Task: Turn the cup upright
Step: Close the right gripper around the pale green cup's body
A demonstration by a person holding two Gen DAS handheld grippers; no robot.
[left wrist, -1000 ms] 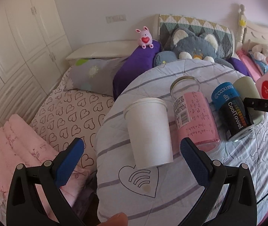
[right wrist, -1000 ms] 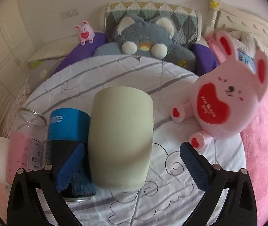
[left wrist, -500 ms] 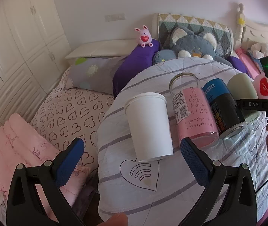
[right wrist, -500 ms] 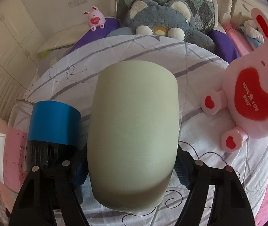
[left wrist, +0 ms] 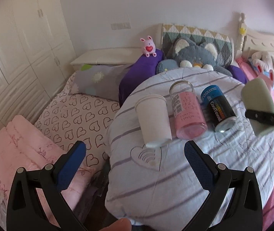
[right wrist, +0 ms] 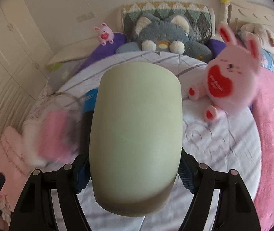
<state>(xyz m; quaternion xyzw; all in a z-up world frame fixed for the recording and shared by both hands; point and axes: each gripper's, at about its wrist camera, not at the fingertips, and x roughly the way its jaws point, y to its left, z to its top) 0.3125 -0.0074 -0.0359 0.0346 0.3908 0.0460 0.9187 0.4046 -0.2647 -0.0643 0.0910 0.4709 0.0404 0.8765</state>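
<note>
A pale green cup fills the middle of the right wrist view, lifted off the striped quilt. My right gripper is shut on its lower part, blue pads pressed to both sides. In the left wrist view the green cup hangs tilted at the right edge, held by the right gripper's black finger. A white paper cup lies on its side on the quilt. My left gripper is open and empty, just in front of the white cup.
A pink-filled glass jar and a blue-and-black can lie beside the white cup on the round quilted cushion. A pink rabbit toy sits to the right. Pillows and a grey cat plush lie behind.
My right gripper closed on the green cup and lifted it off the quilt, tilting it. My left gripper drew back a little from the white cup and stayed open.
</note>
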